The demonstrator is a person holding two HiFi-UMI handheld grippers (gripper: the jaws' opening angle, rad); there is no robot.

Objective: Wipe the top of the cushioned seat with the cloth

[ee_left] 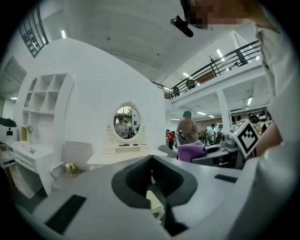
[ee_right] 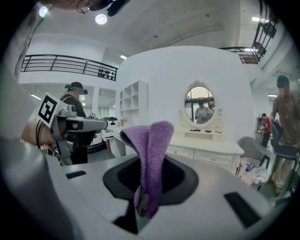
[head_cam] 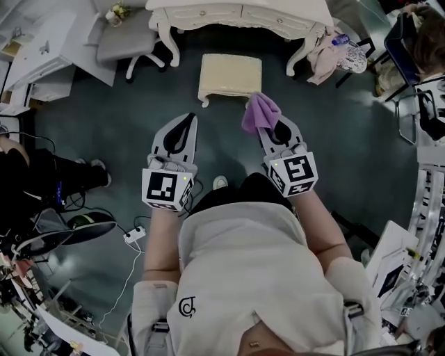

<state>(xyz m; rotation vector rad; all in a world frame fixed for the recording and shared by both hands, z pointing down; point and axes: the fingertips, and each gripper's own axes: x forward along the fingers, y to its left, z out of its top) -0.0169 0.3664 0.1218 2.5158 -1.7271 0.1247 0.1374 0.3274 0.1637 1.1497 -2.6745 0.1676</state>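
Observation:
The cushioned seat (head_cam: pixel 231 76) is a cream stool on the dark floor, in front of the dressing table. A purple cloth (head_cam: pixel 259 112) sticks up from my right gripper (head_cam: pixel 272 128), which is shut on it, level with the seat's near right corner. In the right gripper view the cloth (ee_right: pixel 152 154) stands folded between the closed jaws of the right gripper (ee_right: pixel 149 161). My left gripper (head_cam: pixel 189 119) is held beside it, short of the seat, shut with nothing in it. Seen from the left gripper (ee_left: pixel 151 157), the cloth (ee_left: pixel 191 151) lies to the right.
A white dressing table (head_cam: pixel 243 10) with an oval mirror (ee_right: pixel 199 105) stands behind the seat. A grey chair (head_cam: pixel 125 42) is at its left and a heap of clothes (head_cam: pixel 327 55) at its right. A power strip (head_cam: pixel 134 235) with cables lies at the left. A person (ee_right: pixel 283 131) stands at the right.

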